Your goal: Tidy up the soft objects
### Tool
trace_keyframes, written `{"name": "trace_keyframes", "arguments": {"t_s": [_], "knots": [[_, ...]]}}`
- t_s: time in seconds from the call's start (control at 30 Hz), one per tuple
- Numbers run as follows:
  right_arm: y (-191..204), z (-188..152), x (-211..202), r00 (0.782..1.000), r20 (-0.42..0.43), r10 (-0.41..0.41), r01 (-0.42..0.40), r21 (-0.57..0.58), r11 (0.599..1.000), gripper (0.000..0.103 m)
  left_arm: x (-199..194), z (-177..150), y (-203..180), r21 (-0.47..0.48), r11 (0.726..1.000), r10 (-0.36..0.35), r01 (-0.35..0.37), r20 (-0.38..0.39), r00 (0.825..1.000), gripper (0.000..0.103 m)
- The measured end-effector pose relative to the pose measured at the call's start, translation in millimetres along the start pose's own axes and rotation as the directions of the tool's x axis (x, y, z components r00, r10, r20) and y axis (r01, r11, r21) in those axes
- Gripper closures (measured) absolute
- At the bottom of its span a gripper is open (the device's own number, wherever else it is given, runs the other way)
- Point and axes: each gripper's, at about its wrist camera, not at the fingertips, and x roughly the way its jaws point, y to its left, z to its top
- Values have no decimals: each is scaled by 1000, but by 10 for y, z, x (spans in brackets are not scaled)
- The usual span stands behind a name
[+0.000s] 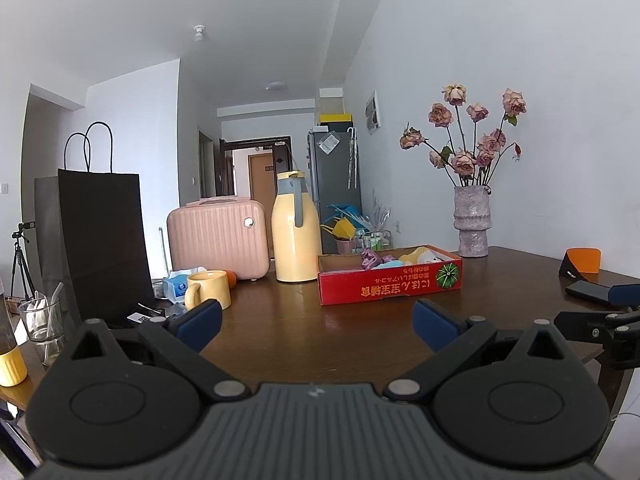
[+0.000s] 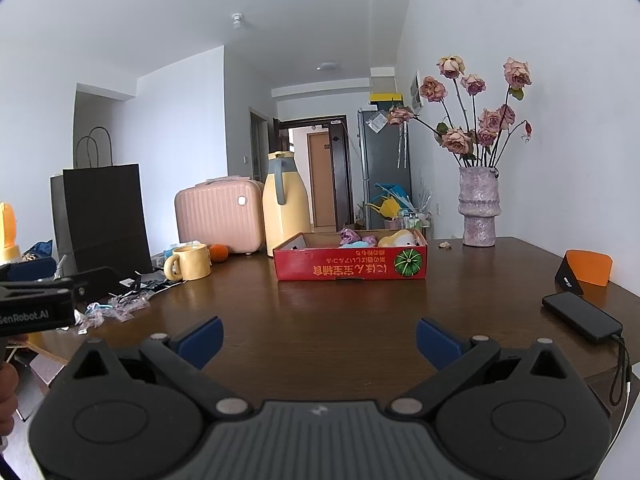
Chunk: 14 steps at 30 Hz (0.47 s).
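Nearest, at six o'clock in each wrist view, the left gripper (image 1: 316,326) and the right gripper (image 2: 318,342) both hover low over the table (image 2: 320,320) with their blue-padded jaws spread wide and nothing between them. The tabletop is dark, glossy wood, bare in front of both tools. Past it, toward twelve o'clock, sits the red box (image 2: 350,268), a shallow cardboard tray printed with a green pumpkin; inside lie the soft toys (image 2: 376,238): a purple crinkled one, a pale blue one and a yellow-and-white plush, bunched toward the right end. No soft thing shows loose on the wood, so the sorting looks finished or nearly so, though the box's left half is partly hidden. At three o'clock lies a flat black phone (image 2: 580,316); at nine o'clock stands a matte yellow mug (image 2: 190,262). Further back come a smooth cream flask (image 2: 282,212), a ribbed pink case (image 2: 218,214) and a rough, stone-like vase (image 2: 479,208) of dried roses.
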Motion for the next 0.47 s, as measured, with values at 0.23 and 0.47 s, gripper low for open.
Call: {"name": "trace_keyframes", "arguments": {"t_s": [0.23, 0.47], "knots": [[-2, 0, -2, 1000, -1, 2, -2, 1, 1000, 0, -12, -9, -6, -4, 1000, -2, 2, 4, 1000, 0], [1, 0, -1, 1000, -1, 1, -1, 1, 1000, 0, -11, 2, -15, -1, 1000, -9, 9, 9, 1000, 0]]}}
